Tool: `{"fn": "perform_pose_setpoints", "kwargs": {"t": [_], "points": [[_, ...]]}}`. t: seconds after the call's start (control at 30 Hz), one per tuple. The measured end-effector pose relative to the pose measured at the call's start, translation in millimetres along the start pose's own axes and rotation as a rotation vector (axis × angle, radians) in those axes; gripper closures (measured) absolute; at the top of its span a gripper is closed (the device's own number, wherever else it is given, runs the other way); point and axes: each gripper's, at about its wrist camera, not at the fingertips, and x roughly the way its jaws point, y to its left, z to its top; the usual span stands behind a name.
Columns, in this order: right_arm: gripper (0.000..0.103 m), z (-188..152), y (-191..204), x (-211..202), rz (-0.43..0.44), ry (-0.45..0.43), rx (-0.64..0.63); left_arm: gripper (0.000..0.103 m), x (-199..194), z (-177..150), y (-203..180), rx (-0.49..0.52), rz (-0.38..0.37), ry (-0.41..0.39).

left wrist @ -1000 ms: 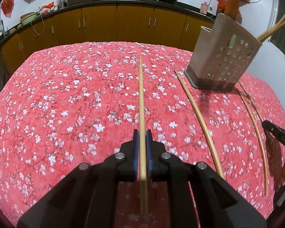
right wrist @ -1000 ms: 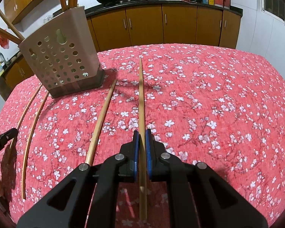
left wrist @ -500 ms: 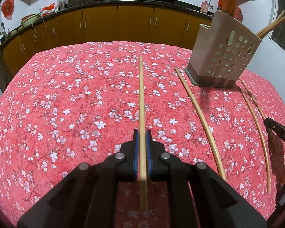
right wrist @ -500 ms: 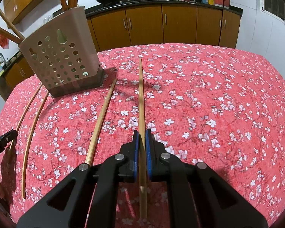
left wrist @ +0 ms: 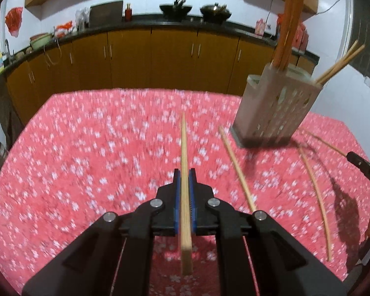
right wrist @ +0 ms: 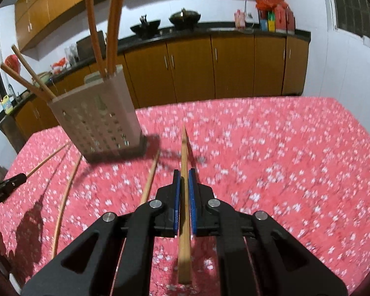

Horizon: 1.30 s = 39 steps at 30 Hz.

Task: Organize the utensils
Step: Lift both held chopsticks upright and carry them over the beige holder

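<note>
Covering the table [left wrist: 91, 148] is a red cloth printed with small white blossoms, blurred in both views. Beyond its far edge runs a row of brown cabinets [left wrist: 155, 59] under a dark countertop [right wrist: 209, 28] carrying two black woks [left wrist: 176, 8], bottles and bags, with white wall above and a window on each side of the room.

The left gripper [left wrist: 184, 172] has its blue pads pressed together on a chopstick [left wrist: 184, 143] — the stick runs straight ahead between the fingers, its tip pointing toward the far edge of the table. The right gripper [right wrist: 184, 172] is likewise pinching its own chopstick [right wrist: 184, 148], which lies along the fingers and points forward.

A grey perforated utensil holder [left wrist: 276, 108] stands upright near the far edge of the table, to the right in the left wrist view and to the left in the right wrist view, with several chopsticks leaning out of its top. On the cloth in front of it lie three loose chopsticks [left wrist: 236, 167] — one just beside the holder's base, two further out toward the side edge. Whether either held chopstick touches the cloth cannot be told.
</note>
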Motion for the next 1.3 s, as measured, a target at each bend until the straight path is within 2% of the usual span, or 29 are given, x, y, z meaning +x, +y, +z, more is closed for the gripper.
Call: {"fn": "perform_pose_setpoints", "kwargs": {"t": [0.43, 0.67, 0.87, 1.07, 1.3], "points": [[0.095, 32, 1, -37, 0.014, -0.189, 0.002, 0.095, -55, 40, -4, -0.040, -0.067, -0.198], [0.095, 44, 9, -48, 0.038, -0.237, -0.012, 0.095, -72, 56, -7, -0.032, -0.079, -0.252], [0.096, 59, 18, -77, 0.149, -0.289, -0.002, 0.095, -94, 64, -20, 0.000, -0.141, -0.288], [0.096, 82, 34, -112, 0.256, -0.389, -0.010, 0.095, -121, 74, -38, 0.031, -0.230, -0.346], [0.096, 98, 53, -125, 0.290, -0.478, -0.029, 0.095, -145, 94, -64, 0.047, -0.289, -0.445]]}}
